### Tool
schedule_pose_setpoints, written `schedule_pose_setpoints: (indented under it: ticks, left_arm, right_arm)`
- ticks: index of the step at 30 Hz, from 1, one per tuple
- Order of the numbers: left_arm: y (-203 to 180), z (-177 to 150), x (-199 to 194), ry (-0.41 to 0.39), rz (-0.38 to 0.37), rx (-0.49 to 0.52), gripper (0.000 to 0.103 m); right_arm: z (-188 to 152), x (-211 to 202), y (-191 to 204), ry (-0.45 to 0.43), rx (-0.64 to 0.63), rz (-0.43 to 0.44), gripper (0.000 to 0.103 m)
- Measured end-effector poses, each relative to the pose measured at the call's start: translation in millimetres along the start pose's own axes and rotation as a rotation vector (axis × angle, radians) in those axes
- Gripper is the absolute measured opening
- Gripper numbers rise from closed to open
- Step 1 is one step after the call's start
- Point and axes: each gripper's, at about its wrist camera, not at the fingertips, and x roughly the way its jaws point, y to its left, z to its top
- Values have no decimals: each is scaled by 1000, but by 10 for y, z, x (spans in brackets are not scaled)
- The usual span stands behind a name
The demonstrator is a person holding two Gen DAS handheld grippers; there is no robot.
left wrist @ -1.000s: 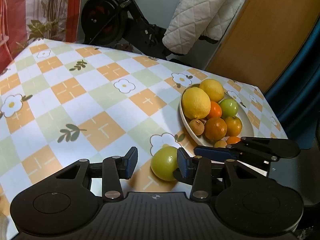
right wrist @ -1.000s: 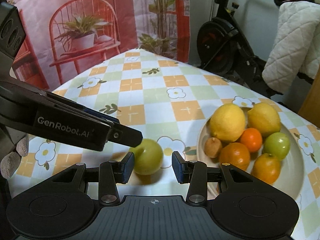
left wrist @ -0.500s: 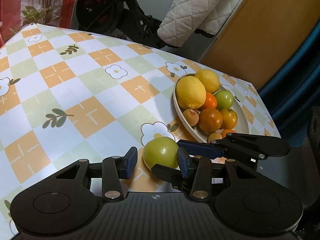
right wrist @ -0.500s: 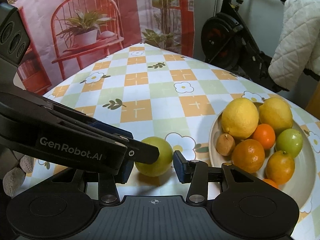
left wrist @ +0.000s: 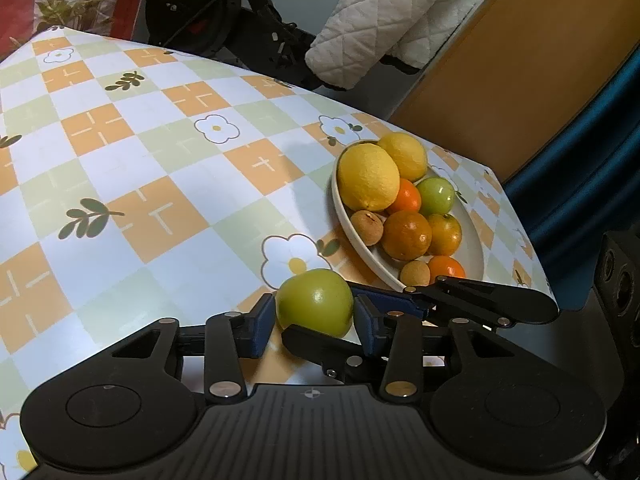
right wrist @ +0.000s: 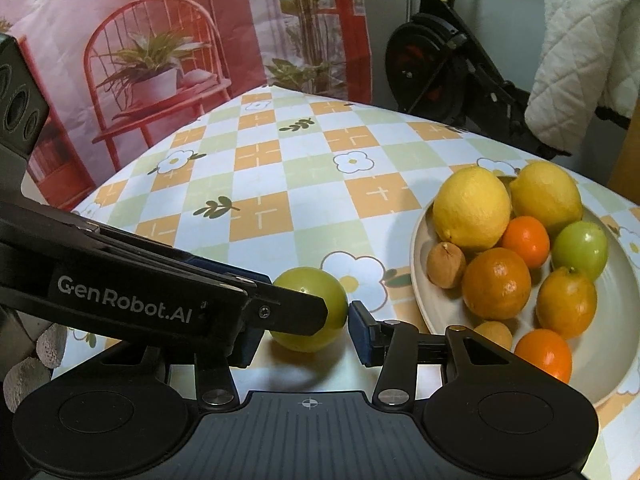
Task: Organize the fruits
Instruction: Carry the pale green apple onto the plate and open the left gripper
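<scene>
checkered flower tablecloth (left wrist: 160,184); exercise bike (right wrist: 436,68) behind; white quilted cover (left wrist: 392,12); red chair backdrop (right wrist: 152,80).

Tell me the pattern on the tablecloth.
The tablecloth has orange, pale green and white checks with white flowers and leaf sprigs; the right wrist view shows it best.

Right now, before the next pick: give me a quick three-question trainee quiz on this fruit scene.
1. True or false: the loose green apple lies in the plate.
2. How many lemons are in the plate? A one, B two, C four.
3. Short answer: what is draped over the bike behind the table?

Key:
1. False. It sits on the tablecloth, beside the plate.
2. B.
3. A white quilted cloth.
</scene>
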Motion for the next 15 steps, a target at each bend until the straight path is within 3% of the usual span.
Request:
schedule_pose_setpoints:
  ticks: [15]
  left_arm:
    - [-265,29,-112,-36,-27,54,43]
  right_arm:
    - [-85,-289,-96,-81,66,-14,42]
